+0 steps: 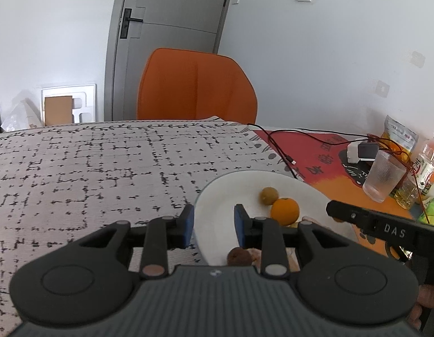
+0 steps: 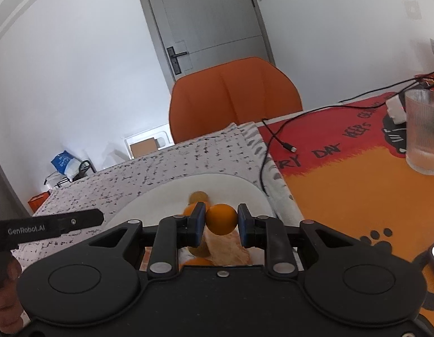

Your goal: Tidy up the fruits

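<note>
Over the white plate [image 2: 166, 193], we see the right gripper [image 2: 221, 220] clamped on a small round orange [image 2: 221, 219], smooth-skinned and bright, pinched between both blue pads. Our left gripper [image 1: 214, 226] hovers at the plate's near rim with its jaws apart and nothing between them. Only the left view shows us a second orange [image 1: 284, 210] resting on the plate, touching a dull greenish-brown fruit [image 1: 269, 195], with a dark brown fruit [image 1: 239, 257] nearer the camera. Only the right view shows a pale peeled piece [image 2: 225, 248] beneath the held orange.
</note>
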Available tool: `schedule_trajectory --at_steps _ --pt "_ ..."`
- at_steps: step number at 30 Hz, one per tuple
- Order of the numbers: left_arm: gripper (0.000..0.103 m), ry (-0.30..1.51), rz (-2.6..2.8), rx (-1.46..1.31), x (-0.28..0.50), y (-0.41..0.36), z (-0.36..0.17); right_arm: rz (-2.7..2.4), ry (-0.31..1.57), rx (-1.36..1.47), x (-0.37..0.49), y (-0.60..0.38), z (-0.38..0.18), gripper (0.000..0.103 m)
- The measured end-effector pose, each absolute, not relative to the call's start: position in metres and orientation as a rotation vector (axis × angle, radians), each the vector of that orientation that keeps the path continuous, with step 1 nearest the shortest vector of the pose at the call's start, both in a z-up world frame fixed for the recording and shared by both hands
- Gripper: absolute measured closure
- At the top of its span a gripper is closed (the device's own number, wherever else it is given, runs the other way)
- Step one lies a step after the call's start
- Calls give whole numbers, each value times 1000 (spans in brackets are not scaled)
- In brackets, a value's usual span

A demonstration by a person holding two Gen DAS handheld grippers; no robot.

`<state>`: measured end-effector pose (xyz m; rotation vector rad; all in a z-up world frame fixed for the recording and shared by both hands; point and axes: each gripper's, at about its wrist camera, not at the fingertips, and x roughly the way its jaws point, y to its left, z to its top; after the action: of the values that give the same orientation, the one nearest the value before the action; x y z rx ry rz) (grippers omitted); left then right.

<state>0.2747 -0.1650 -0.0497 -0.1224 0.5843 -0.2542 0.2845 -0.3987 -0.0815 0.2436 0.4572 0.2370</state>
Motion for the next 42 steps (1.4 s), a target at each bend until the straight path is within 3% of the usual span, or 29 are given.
schedule_trajectory --at_steps 5,8,10,16,18,22,28,33,37,42 --pt "74 573 -228 -128 269 -151 -44 275 448 227 285 -384 -75 79" --pt "73 566 -218 -134 264 -144 -40 293 451 207 282 -374 -73 65" --pt "71 561 -214 -134 261 -140 -38 288 437 197 278 -371 -70 62" --pt "49 539 -195 -134 246 -130 -30 269 427 214 266 -376 -63 62" --pt "41 534 -190 -127 241 -128 -29 268 431 221 263 -378 -62 55" --pt "29 531 -179 -117 230 -122 -27 268 439 215 253 -376 -62 53" --pt "22 522 -149 -86 213 -113 -25 288 448 209 240 -368 -62 45" --pt "19 519 -116 -78 199 -103 -22 303 449 202 231 -359 -61 28" --pt "16 519 -95 -73 188 -96 -19 316 450 193 221 -350 -59 22" --pt "10 517 -88 -69 172 -88 -15 312 434 169 208 -339 -54 4"
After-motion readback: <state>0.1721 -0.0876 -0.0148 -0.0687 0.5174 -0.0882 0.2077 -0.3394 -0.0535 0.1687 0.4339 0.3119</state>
